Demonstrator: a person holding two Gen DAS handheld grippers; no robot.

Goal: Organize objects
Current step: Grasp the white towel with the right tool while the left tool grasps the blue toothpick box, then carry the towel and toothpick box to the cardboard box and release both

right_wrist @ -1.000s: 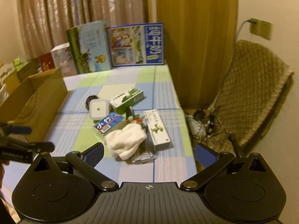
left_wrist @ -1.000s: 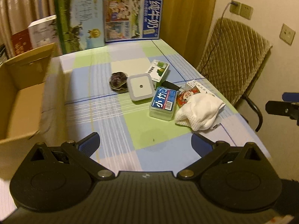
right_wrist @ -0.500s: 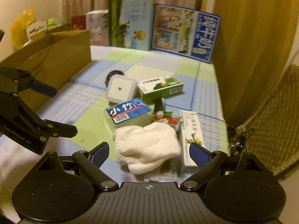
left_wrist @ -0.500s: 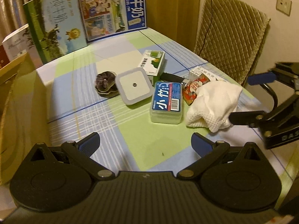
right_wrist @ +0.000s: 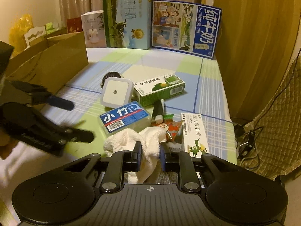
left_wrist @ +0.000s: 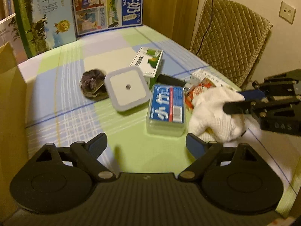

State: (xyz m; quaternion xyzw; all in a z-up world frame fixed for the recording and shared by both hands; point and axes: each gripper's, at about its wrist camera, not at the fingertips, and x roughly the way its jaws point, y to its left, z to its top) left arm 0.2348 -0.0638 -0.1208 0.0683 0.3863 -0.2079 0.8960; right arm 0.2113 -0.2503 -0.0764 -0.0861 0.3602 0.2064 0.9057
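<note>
Left of the white cloth (right_wrist: pixel 131 141), the left gripper (left_wrist: pixel 145 143) has its jaws apart with nothing between them (they have just been closing a little). The cloth lies crumpled just right of the blue-labelled box (right_wrist: pixel 125 119). The right gripper (right_wrist: pixel 150 159) has just clamped onto its near edge, so the right hand is nearer.

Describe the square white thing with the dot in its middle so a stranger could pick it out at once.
On the checked tablecloth, look in the middle of the clutter, in front of the two tall milk cartons. The night light leans between a dark hair scrunchie and a green-and-white box. It alone is a plain rounded square with one small dark dot at its centre and no print.
</note>
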